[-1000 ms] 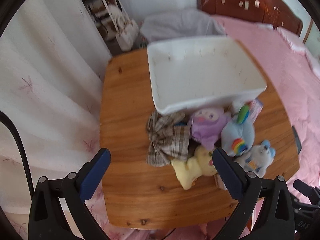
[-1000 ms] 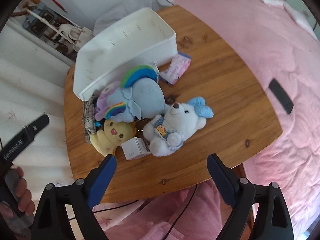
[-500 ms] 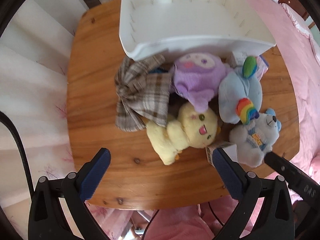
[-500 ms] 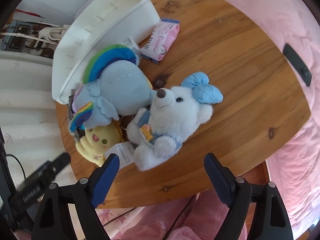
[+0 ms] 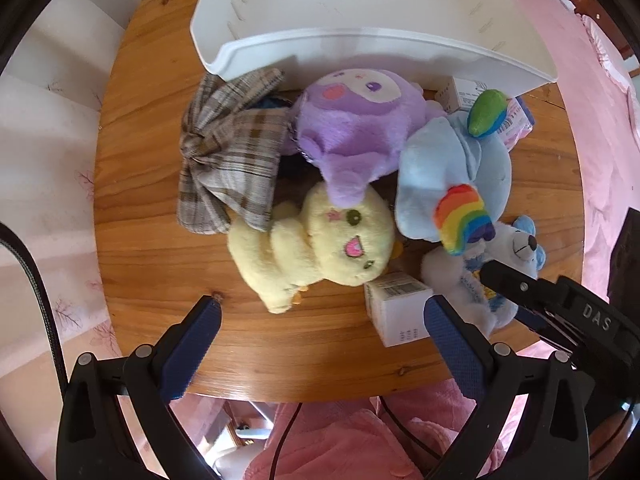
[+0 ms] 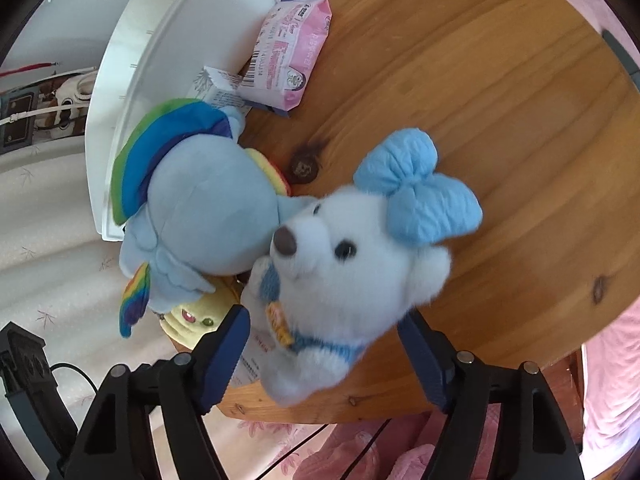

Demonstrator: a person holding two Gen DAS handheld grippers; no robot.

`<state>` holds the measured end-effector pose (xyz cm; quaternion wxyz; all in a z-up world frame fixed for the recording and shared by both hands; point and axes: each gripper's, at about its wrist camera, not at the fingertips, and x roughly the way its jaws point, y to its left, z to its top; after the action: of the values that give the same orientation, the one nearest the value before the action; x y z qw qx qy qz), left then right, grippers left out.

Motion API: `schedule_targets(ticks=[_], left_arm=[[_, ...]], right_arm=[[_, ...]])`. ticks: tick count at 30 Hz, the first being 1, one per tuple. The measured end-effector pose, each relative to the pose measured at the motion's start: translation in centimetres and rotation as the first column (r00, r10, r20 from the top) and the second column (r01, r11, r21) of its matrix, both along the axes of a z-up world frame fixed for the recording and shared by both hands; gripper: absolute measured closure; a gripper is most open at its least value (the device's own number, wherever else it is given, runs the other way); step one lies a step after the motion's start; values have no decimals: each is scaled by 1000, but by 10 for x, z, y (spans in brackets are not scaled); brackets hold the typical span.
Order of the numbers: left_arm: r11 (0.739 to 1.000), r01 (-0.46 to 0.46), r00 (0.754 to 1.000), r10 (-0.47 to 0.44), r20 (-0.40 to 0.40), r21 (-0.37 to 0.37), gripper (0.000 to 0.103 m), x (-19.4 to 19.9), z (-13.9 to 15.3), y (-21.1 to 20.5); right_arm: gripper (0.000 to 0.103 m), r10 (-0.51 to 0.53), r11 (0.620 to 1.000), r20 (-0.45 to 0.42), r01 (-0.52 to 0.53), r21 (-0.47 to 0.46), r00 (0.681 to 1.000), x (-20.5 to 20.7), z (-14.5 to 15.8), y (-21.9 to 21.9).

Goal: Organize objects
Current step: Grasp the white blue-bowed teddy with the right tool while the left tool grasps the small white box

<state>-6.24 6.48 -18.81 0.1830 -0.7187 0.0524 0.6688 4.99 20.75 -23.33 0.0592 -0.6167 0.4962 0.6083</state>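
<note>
A white bin (image 5: pixel 360 40) stands at the back of the wooden table (image 5: pixel 152 248). In front of it lie a plaid cloth (image 5: pixel 232 160), a purple plush (image 5: pixel 352 132), a yellow plush (image 5: pixel 320 244), a blue rainbow plush (image 5: pixel 452 176) and a white bear with a blue bow (image 6: pixel 352 276). My left gripper (image 5: pixel 320 316) is open, just short of the yellow plush. My right gripper (image 6: pixel 324 336) is open, its fingers on either side of the bear's body; it also shows in the left wrist view (image 5: pixel 520 284).
A small white box (image 5: pixel 396 308) lies by my left gripper's right finger. A pink packet (image 6: pixel 288 64) and another small box (image 6: pixel 220 88) lie against the bin. A pink bed (image 5: pixel 600 120) borders the table on the right, a white curtain (image 5: pixel 40 160) on the left.
Both grippers have moved in toward the pile. The right gripper has closed in until its open fingers flank the white bear; the left has come closer to the yellow plush.
</note>
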Motion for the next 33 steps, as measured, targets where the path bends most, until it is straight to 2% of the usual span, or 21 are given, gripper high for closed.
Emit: schedule_targets(ticks=[4,12,13,15,19,24,29,30,33], left_arm=[[1000,24,999,-23,40,-13,2,4,-7,9],[998,31,995,-27,97,-45,2,6,-22,21],[998,34,994,-29,103,-49,2,6,-23,22],[998,38,993,-32,111,-53,2,5,-26,23],[996,53,992,-43,122,-74,9,3,-33,24],[992,82,988,-68,141,-99,20,1,-43,25],[989,85,986,-66,154,-121,30,-3,-49,26],[989,84,986,-65,152,-122,31,8,-46,11],[989,80,986,-61,158,-121,43,4,-47,7]], right_arm=[[35,38,999,20,-38,-15,999,-8,-5,6],[40,92,992,39,-89,-86,995,-15,-11,13],[41,163,985,63,-158,-76,985,-17,-9,14],[44,172,982,64,-166,-92,983,-17,-9,18],[50,191,977,52,-185,-111,980,-18,-8,28],[53,222,970,30,-218,-104,975,-17,-2,36],[54,263,963,8,-262,-70,965,-18,10,44],[54,271,961,4,-270,-62,963,-19,13,46],[54,309,951,-9,-309,-24,951,-19,24,50]])
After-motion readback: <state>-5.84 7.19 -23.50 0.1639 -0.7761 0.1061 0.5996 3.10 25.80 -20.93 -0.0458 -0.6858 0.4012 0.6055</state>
